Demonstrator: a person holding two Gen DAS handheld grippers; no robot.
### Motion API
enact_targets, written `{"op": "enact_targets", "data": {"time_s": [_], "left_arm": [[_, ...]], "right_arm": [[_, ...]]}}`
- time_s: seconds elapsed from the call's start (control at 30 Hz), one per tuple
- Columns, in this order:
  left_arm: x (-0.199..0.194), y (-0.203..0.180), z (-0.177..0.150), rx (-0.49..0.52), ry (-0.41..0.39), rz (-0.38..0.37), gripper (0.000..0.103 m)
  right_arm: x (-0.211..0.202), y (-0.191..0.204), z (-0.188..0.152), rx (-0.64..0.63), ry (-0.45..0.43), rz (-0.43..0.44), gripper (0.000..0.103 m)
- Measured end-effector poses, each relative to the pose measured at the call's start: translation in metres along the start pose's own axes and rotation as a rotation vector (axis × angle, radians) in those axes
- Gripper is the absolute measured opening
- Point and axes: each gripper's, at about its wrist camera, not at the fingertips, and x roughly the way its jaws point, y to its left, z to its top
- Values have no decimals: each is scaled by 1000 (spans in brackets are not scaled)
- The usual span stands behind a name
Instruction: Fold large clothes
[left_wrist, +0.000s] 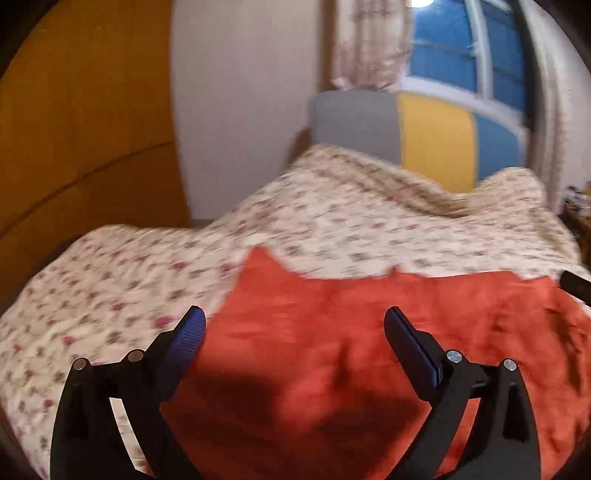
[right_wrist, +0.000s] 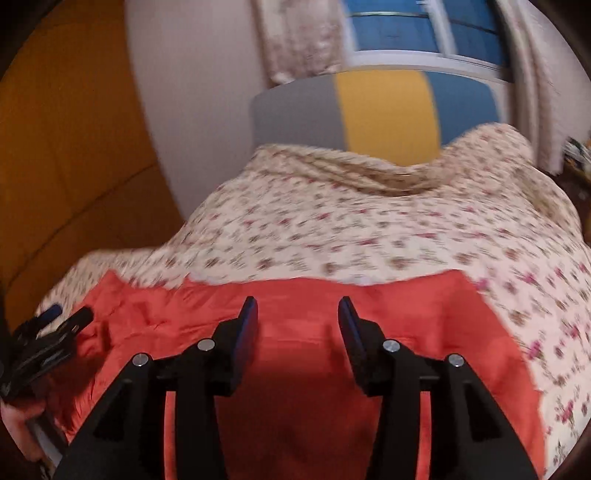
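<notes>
A large orange-red garment (left_wrist: 314, 369) lies spread flat on a floral bed cover (left_wrist: 332, 214). My left gripper (left_wrist: 293, 314) hovers over the garment's left part, its blue-padded jaws wide apart with nothing between them. In the right wrist view the same garment (right_wrist: 424, 314) fills the near half of the bed, and my right gripper (right_wrist: 297, 301) stands over its middle, partly open and empty. The left gripper (right_wrist: 70, 314) shows at the far left over the garment's left edge, with a hand (right_wrist: 18, 417) behind it. Both views are blurred.
The floral cover (right_wrist: 369, 229) rises in a bunched ridge toward a grey, yellow and blue headboard (right_wrist: 384, 110). An orange-brown wooden panel (left_wrist: 74, 110) stands at the left. A window (left_wrist: 461, 48) with curtains is behind the bed.
</notes>
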Motion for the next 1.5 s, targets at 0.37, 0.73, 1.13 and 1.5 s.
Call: {"op": "enact_targets", "data": {"time_s": [0.37, 0.73, 1.13, 1.5], "left_arm": [[73, 52, -33, -232, 203, -123, 100], [31, 32, -20, -190, 155, -16, 100], [18, -95, 7, 79, 36, -121, 100], [74, -101, -14, 64, 171, -152, 100]], "right_arm": [[76, 26, -43, -116, 120, -62, 51], [37, 6, -28, -23, 97, 43, 57], [11, -109, -10, 98, 140, -148, 57], [32, -127, -25, 160, 145, -150, 58]]}}
